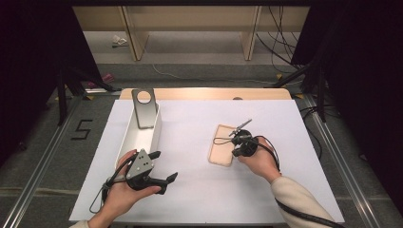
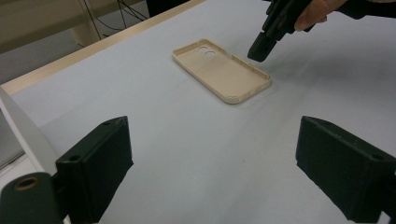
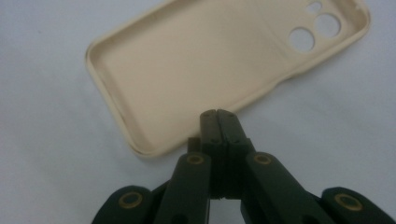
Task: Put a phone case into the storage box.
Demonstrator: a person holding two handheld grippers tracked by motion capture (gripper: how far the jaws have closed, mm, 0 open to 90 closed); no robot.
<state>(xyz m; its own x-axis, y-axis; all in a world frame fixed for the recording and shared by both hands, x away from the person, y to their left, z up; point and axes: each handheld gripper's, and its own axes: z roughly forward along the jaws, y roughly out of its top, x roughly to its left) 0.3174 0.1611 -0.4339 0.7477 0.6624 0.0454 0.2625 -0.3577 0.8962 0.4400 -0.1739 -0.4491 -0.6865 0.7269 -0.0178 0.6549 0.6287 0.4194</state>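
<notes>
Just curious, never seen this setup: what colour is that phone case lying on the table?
The phone case is a plain pale beige or cream, no pattern. The right gripper view shows it best.

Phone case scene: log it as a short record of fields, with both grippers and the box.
phone case: beige, lying open side up on the white table
right gripper: jaws shut, empty, tips at the case's long edge
left gripper: jaws open, empty, apart from the case
white box: long, at table's left
grey plate: leaning in the box's far end
</notes>
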